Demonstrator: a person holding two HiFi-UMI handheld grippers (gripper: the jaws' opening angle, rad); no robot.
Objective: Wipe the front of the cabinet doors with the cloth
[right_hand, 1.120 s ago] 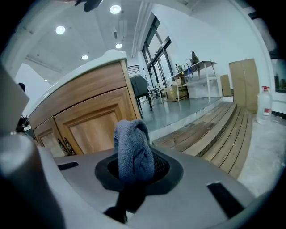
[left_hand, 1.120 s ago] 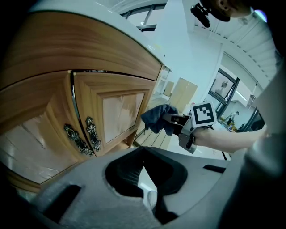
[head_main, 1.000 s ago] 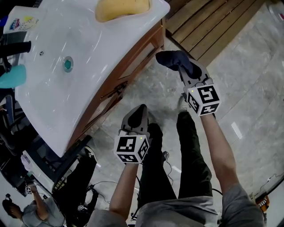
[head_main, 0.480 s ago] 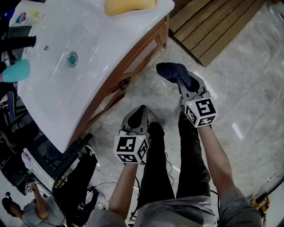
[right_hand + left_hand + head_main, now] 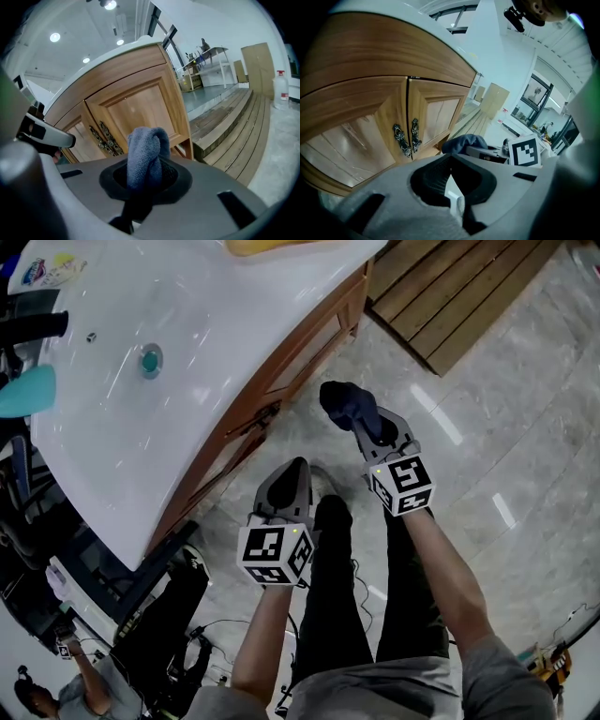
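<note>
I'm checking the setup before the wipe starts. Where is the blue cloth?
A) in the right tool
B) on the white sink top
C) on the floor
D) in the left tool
A: the right gripper view shows the cloth bunched between the jaws of the right tool, while the left tool is shut with nothing in it.

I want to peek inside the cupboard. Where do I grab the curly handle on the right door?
Take the handle round its middle, straight from the front, one jaw on each side. It stands upright beside the gap between the doors, so a sideways pinch should fit. Use the left gripper: it is shut and empty, so open it first.
</note>
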